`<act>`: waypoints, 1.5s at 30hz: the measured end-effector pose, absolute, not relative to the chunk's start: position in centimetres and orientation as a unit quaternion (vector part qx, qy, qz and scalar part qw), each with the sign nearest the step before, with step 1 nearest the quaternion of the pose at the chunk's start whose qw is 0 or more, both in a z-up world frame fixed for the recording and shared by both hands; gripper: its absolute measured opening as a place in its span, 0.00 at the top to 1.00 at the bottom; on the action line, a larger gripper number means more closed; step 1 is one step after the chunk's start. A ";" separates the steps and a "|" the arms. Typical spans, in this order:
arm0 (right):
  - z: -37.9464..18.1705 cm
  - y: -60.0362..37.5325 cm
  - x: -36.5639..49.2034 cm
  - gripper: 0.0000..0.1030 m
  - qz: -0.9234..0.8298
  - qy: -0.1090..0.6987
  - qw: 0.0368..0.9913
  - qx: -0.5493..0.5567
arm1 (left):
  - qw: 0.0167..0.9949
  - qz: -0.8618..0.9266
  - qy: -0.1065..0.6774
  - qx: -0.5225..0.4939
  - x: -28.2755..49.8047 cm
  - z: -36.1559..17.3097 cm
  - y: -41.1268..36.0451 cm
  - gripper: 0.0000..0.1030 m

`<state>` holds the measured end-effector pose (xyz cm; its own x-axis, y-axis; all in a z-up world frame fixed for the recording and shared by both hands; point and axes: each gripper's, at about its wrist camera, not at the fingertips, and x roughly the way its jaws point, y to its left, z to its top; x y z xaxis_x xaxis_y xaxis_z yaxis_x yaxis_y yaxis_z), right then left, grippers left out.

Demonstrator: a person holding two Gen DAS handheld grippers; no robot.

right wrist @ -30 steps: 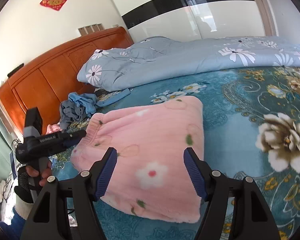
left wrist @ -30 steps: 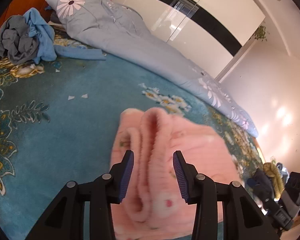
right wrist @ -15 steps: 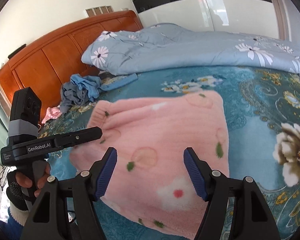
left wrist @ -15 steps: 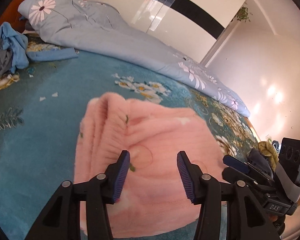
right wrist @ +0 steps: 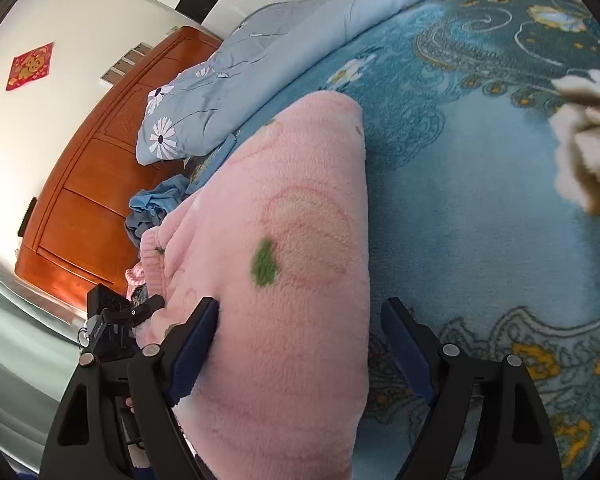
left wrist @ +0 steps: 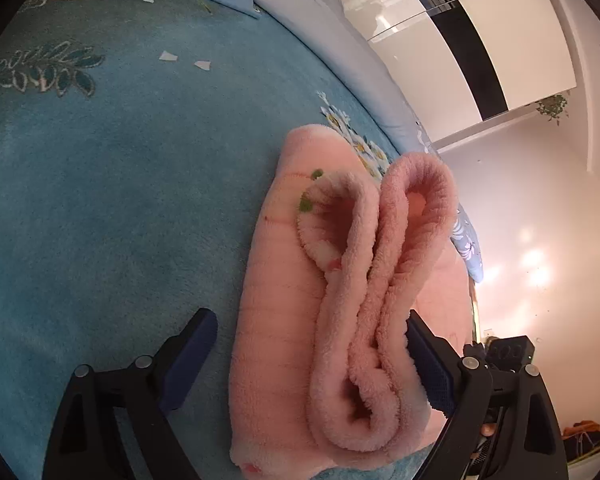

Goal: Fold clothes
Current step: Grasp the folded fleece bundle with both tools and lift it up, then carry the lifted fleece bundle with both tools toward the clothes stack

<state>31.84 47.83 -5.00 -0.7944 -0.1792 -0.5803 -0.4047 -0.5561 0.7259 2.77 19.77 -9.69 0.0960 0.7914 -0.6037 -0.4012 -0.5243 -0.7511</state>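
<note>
Two pairs of tongs reach over one folded pink fleece garment (left wrist: pixel 340 320) that lies on the teal floral bedspread (left wrist: pixel 120 200), and we place everything else by that garment. Our left tongs (left wrist: pixel 312 360) stand very wide and are opening; the thick open end of the fold sits between the blue pads. The left pad (left wrist: pixel 188 360) is clear of the cloth, over bare bedspread. The right pad (left wrist: pixel 428 364) lies right against the looped layers, though we cannot tell whether it presses them. We see no grip here.

Our right tongs (right wrist: pixel 300 344) are also wide and opening. They straddle the near edge of the garment (right wrist: pixel 292 280) at its other end. The left pad (right wrist: pixel 192 344) touches the fleece, while the right pad (right wrist: pixel 404 348) stands clear of it over the bedspread (right wrist: pixel 480 200). Nothing is pinched.

The garment shows a green leaf mark (right wrist: pixel 265 262) and faint round outlines on its top face. Its layers curl into two loops at the end seen from the left wrist.

Beyond the garment a pale blue quilt with white daisies (right wrist: pixel 228 92) runs along the far side of the bed. A heap of blue and grey clothes (right wrist: pixel 156 208) lies past the garment's far end, towards the orange wooden headboard (right wrist: pixel 92 200). Small white scraps (left wrist: pixel 168 56) dot the bedspread away from the garment. White glossy wardrobe doors with a black band (left wrist: pixel 472 40) rise behind the quilt.
</note>
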 end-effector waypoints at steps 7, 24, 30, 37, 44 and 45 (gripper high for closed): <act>-6.1 48.4 29.3 0.19 0.809 0.493 0.061 -0.313 | 0.482 0.642 -0.128 -0.582 2.2 -9.5 22.6 0.05; -0.5 44.0 31.0 0.57 0.838 0.424 0.079 -0.335 | 0.479 0.695 -0.115 -0.524 8.8 -4.4 21.1 0.54; 3.5 41.4 36.3 0.57 0.860 0.402 0.079 -0.305 | 0.517 0.714 -0.085 -0.464 14.4 1.2 19.6 0.54; 7.5 39.1 43.4 0.57 0.881 0.373 0.090 -0.276 | 0.562 0.721 -0.052 -0.401 20.8 6.7 18.0 0.54; 11.6 38.7 49.9 0.57 0.900 0.334 0.121 -0.251 | 0.607 0.705 -0.037 -0.364 26.0 10.6 20.4 0.54; 12.2 38.9 50.9 0.57 0.902 0.330 0.127 -0.247 | 0.615 0.701 -0.033 -0.360 26.7 11.1 21.1 0.54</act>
<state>50.91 38.91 12.18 -0.8456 0.0664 -0.5297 -0.3922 -0.7505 0.5319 26.70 21.13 11.10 0.0141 0.8857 -0.4641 -0.8385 -0.2423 -0.4880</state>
